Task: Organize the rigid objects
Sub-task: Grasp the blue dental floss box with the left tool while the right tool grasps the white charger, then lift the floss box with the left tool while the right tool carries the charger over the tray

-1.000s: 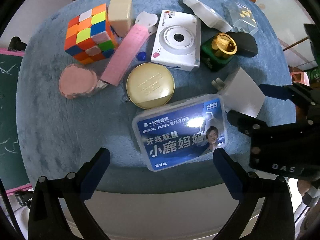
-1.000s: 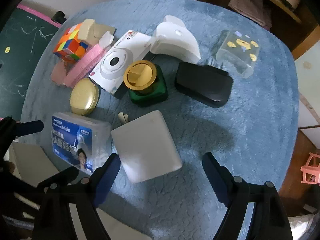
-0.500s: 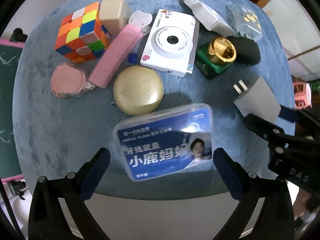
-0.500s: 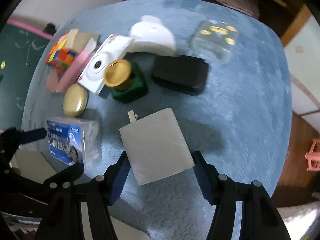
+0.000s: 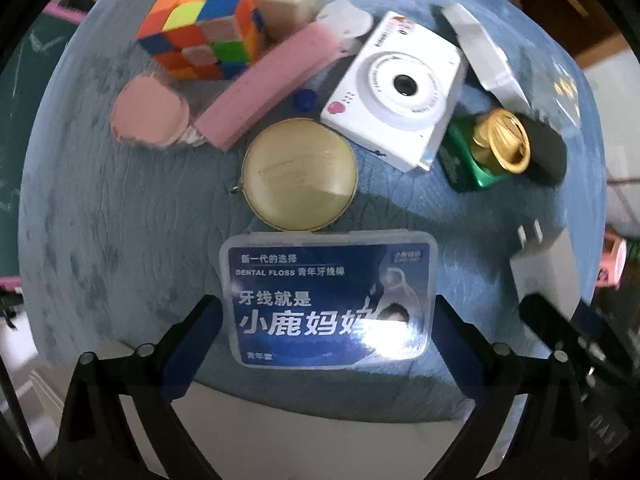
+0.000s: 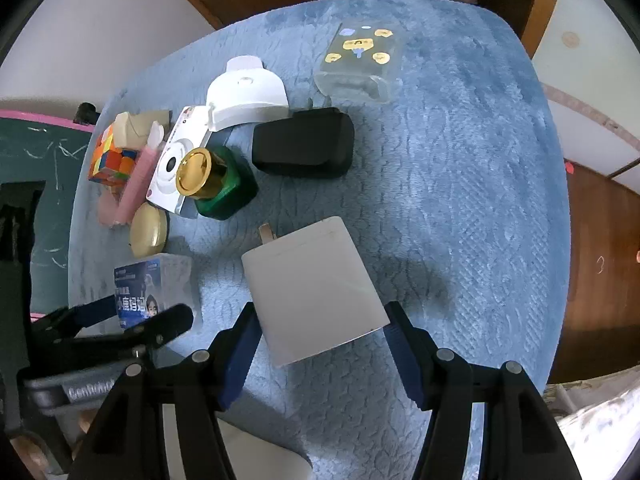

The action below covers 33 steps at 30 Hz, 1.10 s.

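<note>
Your left tongs (image 5: pixel 326 332) point straight down and straddle the dental floss box (image 5: pixel 330 300), which lies flat near the front edge of the desk (image 6: pixel 460 200). The jaws are closing, with the box between them but the pads not yet pressing on it.

Your right tongs (image 6: pixel 320 344) are clamped on the 2 sides of the white charger (image 6: pixel 312 288), prongs facing away, so it can be carried flat.

The camera (image 5: pixel 396 88), green bottle (image 5: pixel 480 156), round gold tin (image 5: pixel 300 174) and cube (image 5: pixel 200 20) already sit packed together at the left, probably the cluster you are building toward.
</note>
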Available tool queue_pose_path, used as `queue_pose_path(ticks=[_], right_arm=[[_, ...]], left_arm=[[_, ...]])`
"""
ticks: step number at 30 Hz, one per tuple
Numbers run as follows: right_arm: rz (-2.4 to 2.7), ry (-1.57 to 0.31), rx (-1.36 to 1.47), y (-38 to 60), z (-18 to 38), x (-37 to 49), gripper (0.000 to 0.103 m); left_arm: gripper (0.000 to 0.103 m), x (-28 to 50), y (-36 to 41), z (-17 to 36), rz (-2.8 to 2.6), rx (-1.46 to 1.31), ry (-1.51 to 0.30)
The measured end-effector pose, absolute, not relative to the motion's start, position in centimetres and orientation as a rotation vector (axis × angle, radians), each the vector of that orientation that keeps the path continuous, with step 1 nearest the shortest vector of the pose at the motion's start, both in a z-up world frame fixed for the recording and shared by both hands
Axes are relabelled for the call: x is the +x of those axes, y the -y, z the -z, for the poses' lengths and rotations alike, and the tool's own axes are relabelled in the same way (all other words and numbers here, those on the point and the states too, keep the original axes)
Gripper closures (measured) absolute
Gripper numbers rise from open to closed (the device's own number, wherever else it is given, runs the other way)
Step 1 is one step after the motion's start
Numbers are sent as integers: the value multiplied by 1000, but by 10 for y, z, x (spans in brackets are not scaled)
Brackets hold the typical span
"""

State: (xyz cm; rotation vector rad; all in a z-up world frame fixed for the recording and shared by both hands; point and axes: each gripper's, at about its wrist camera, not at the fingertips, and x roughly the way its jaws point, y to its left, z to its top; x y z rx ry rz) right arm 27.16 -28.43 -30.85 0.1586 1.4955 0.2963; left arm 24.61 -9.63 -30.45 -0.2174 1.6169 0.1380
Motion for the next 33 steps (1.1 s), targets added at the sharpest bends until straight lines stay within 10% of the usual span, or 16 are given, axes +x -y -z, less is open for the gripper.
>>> queue_pose_path(ticks=[33], right_arm=[[-272, -1268, 278, 277, 160, 166, 45]], left_arm=[[10, 126, 67, 111, 154, 31, -1223]])
